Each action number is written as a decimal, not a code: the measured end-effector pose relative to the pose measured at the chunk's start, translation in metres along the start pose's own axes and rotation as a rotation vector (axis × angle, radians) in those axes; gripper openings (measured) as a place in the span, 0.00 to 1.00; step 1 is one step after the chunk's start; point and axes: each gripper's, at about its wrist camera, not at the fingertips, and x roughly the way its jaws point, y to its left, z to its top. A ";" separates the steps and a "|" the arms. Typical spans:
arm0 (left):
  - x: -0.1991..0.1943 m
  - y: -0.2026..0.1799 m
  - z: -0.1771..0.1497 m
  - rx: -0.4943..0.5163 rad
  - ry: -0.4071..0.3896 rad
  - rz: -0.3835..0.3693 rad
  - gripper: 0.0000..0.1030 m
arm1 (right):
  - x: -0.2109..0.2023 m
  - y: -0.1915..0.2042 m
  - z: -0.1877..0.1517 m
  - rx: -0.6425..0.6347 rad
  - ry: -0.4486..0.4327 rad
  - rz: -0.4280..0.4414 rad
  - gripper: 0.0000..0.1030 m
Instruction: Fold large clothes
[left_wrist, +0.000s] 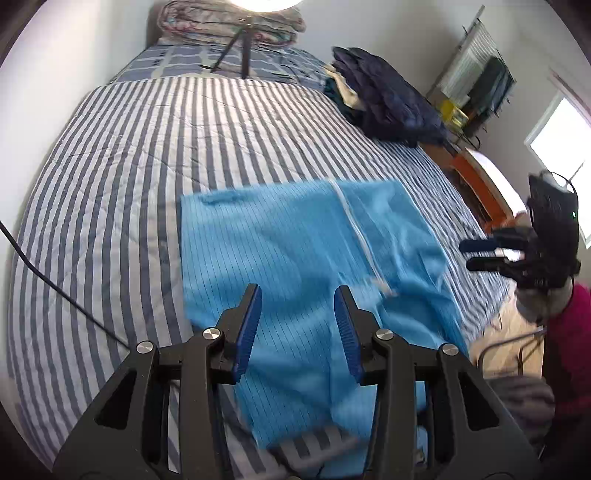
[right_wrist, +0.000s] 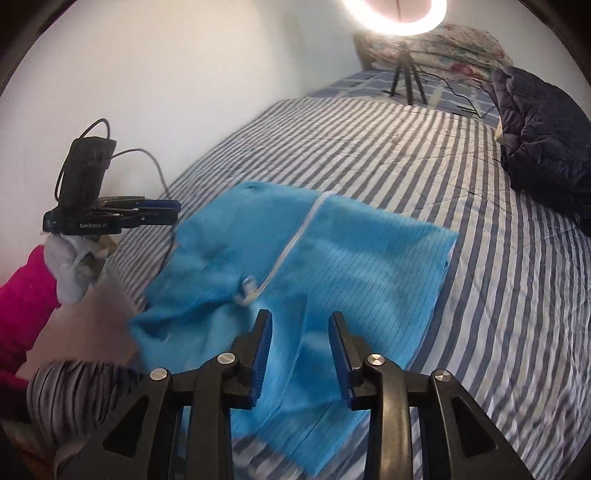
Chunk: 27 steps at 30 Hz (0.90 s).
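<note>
Above blue garment (left_wrist: 295, 251): left claw (left_wrist: 298, 325), right claw (right_wrist: 300, 343) spread, empty.

Dark jacket (left_wrist: 388, 99), tripod (left_wrist: 240, 48), striped bedspread (left_wrist: 147, 147)

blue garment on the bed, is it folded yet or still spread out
Partly folded. The blue garment lies in a rough rectangle on the striped bedcover, with a doubled layer at its right edge, but the near end is rumpled. Neither gripper holds it.
</note>
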 end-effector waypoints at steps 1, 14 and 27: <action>-0.006 -0.005 -0.007 0.013 0.017 -0.010 0.40 | -0.004 0.005 -0.004 -0.015 0.007 0.003 0.33; 0.003 -0.019 -0.049 -0.246 0.258 -0.149 0.50 | 0.021 0.022 -0.029 0.227 0.324 0.070 0.55; -0.008 -0.059 -0.048 0.084 0.234 -0.065 0.48 | 0.005 0.048 -0.028 0.056 0.306 0.059 0.51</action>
